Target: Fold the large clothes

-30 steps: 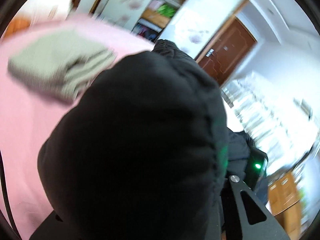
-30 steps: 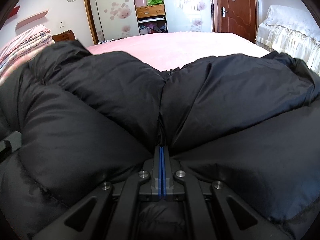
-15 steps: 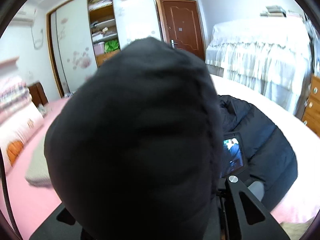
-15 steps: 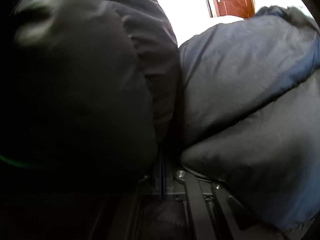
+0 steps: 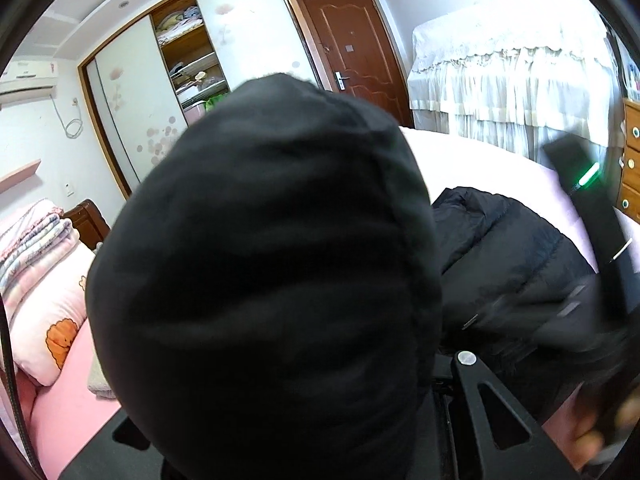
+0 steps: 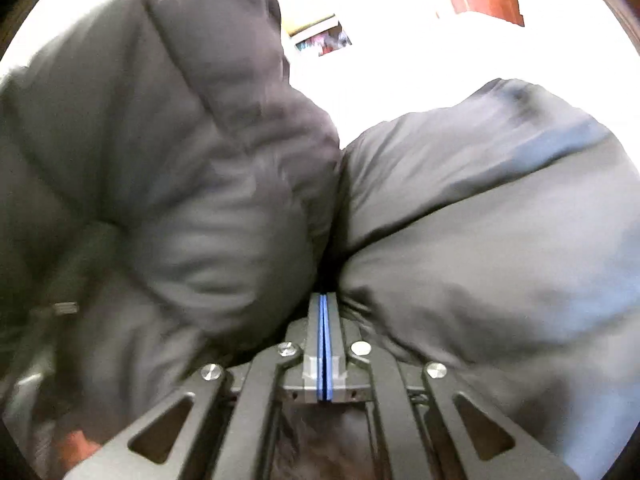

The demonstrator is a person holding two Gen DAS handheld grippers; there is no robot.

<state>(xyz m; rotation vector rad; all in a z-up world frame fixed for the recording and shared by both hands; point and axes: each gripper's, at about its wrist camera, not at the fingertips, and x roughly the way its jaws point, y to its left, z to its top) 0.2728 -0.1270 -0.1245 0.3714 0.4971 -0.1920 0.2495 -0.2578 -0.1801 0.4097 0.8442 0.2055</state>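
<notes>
Black puffy down jacket [image 6: 480, 240] gripped over the pink-sheeted bed [image 5: 492, 156]

Right tool [image 6: 323, 312] pinches jacket fabric between closed blue pads; left tool [image 5: 436, 364] is buried under bunched jacket, so its state cannot be told.

— How is the right gripper [image 6: 323, 312] seen?
— Its blue-lined jaws are pressed together, with black jacket [image 6: 480, 240] fabric pinched between them.
— And the left gripper [image 5: 436, 364]?
— It is raised; its fingers are buried in the jacket, so their closure cannot be judged.
</notes>
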